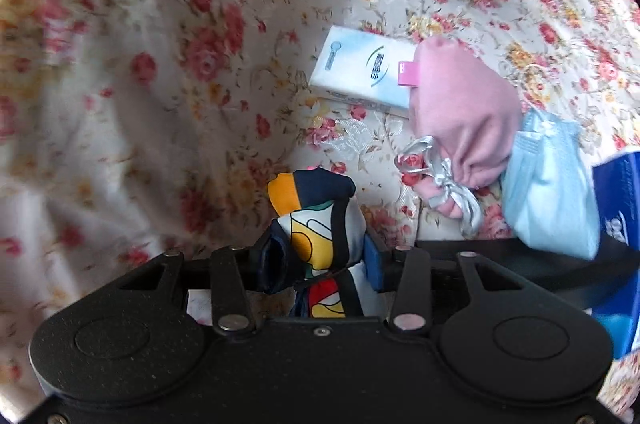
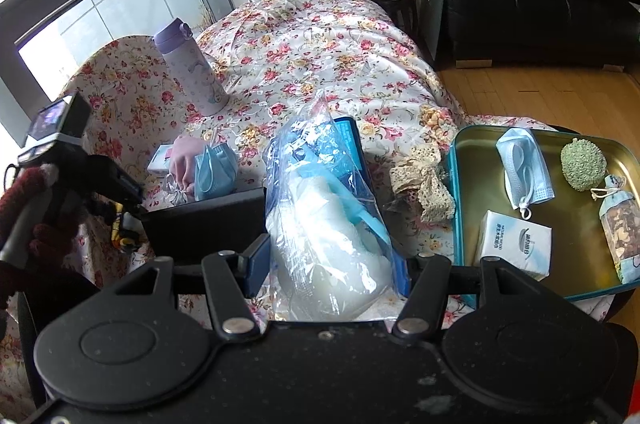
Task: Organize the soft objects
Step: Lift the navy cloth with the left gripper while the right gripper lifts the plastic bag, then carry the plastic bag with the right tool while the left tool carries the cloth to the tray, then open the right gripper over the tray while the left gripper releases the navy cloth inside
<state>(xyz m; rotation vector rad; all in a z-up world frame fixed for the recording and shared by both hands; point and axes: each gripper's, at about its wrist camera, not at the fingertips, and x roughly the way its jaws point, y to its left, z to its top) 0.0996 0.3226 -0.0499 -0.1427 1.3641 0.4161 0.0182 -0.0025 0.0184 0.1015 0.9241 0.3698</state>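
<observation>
My left gripper is shut on a colourful patterned cloth and holds it above the floral tablecloth. Beyond it lie a white tissue pack, a pink drawstring pouch and a blue face mask. My right gripper is shut on a clear plastic bag of white and blue soft items, held over the table. To its right a teal tin tray holds a face mask, a tissue pack, a green ball and a sachet.
A lavender bottle stands at the back left of the floral table. A lace bow lies beside the tray. The left gripper unit with a gloved hand is at the left. Wooden floor and a black sofa lie beyond.
</observation>
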